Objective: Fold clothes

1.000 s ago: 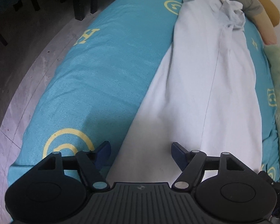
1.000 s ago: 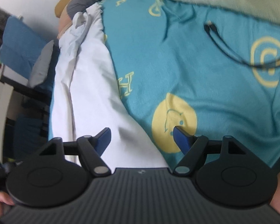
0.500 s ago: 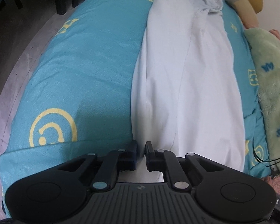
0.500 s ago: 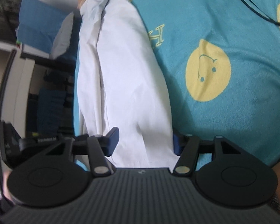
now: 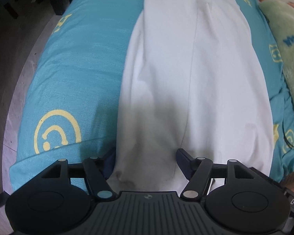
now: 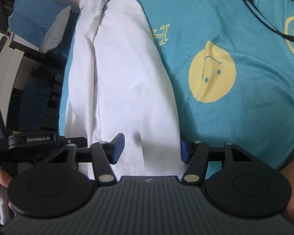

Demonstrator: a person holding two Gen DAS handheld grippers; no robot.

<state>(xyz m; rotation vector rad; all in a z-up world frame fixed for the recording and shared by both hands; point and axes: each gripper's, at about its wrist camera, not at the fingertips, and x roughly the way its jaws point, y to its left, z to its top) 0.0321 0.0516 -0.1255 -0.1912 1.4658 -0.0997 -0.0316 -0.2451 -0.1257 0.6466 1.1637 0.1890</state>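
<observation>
Where the bed (image 5: 72, 82) carries its teal sheet printed with yellow smiley faces and letters, a long white garment (image 5: 196, 78) lying stretched lengthwise along the mattress, folded into a narrow strip, near end flat and smooth, far end bunched in wrinkles. Left gripper (image 5: 145, 159) at the near end of the garment, jaws spread wide, straddling the left part of the cloth, one blue pad just beside the cloth's left edge, the other over the white fabric; gripping nothing. Right gripper (image 6: 151, 149) at the stitched hem, jaws likewise wide apart, left pad over the cloth, right pad just at the garment's right edge; hem lying loose between them, not pinched. Shadow of the left tool cast grey across the near cloth. Off to the right of the garment, a pale green fuzzy blanket (image 5: 290, 58) on the sheet. Black cable (image 6: 264, 19) lying on the sheet well apart from the garment, seen from the right wrist. Dark furniture and grey floor (image 5: 15, 74) beyond the bed's left side.
</observation>
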